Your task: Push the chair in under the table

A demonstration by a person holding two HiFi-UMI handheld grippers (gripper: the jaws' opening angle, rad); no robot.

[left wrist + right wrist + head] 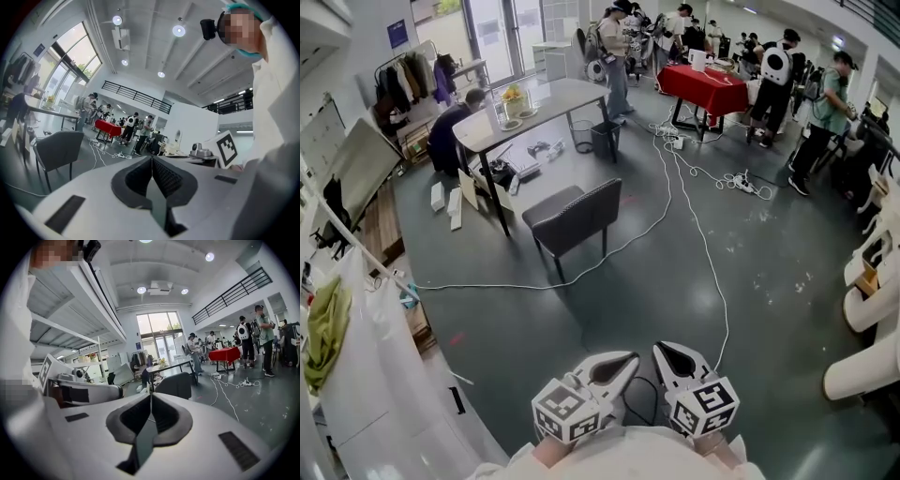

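Left gripper (pixel 633 357) jaws pressed together, empty | right gripper (pixel 660 349) closed too, nothing pinched | grey chair (pixel 572 217) stood well ahead, beside the table (pixel 553 98), seat not under it

**Materials and finish, as seen**

Chair (pixel 572 217): dark grey matt upholstery, cloth-like; thin dark legs, probably metal.
Surface (pixel 562 94): pale, smooth top.
Floor (pixel 581 323): grey, smooth, faint sheen.
Red cloth (pixel 705 84): draped, matt.
Left gripper (pixel 152 160) and right gripper (pixel 151 395): white matt plastic shells; fingers (pixel 166 177) dark, ribbed.
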